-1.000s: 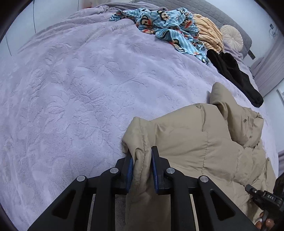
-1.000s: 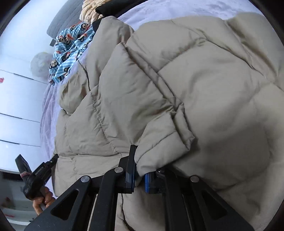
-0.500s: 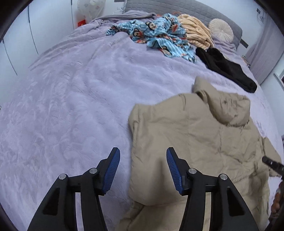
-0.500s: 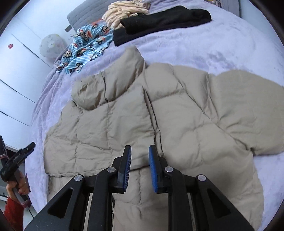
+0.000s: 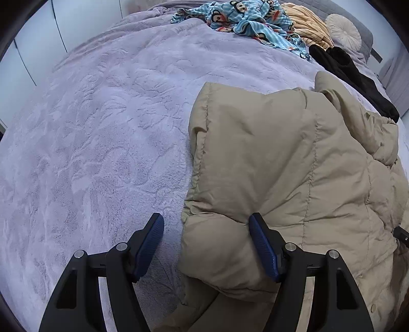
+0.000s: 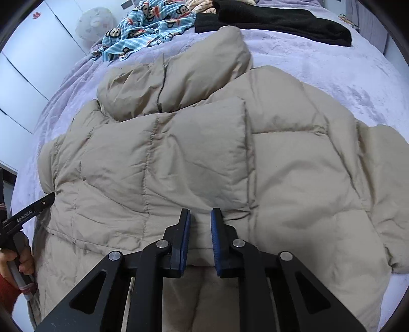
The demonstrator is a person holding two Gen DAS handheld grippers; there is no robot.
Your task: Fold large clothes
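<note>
A beige puffer jacket [image 5: 281, 166] lies on the lilac bed, one sleeve folded across its body. In the right wrist view the jacket [image 6: 204, 158] fills the middle, hood toward the far side. My left gripper [image 5: 207, 242] is open wide, its jaws astride the folded sleeve's left edge, holding nothing. My right gripper [image 6: 200, 229] is open a little, just above the jacket's middle near the folded sleeve's cuff, holding nothing. The left gripper's tip [image 6: 38, 206] shows at the jacket's left edge.
A lilac plush blanket [image 5: 102, 140] covers the bed. At the far end lie a blue monkey-print garment [image 5: 242, 23], an orange-beige garment [image 5: 306, 28], a black garment [image 6: 276, 20] and a round cushion [image 5: 343, 29]. White wardrobe doors [image 6: 30, 58] stand at the left.
Both grippers let go of the jacket's sleeve after laying it across the body. They pulled back, then came close over the jacket again; the left is open wide, the right slightly.
</note>
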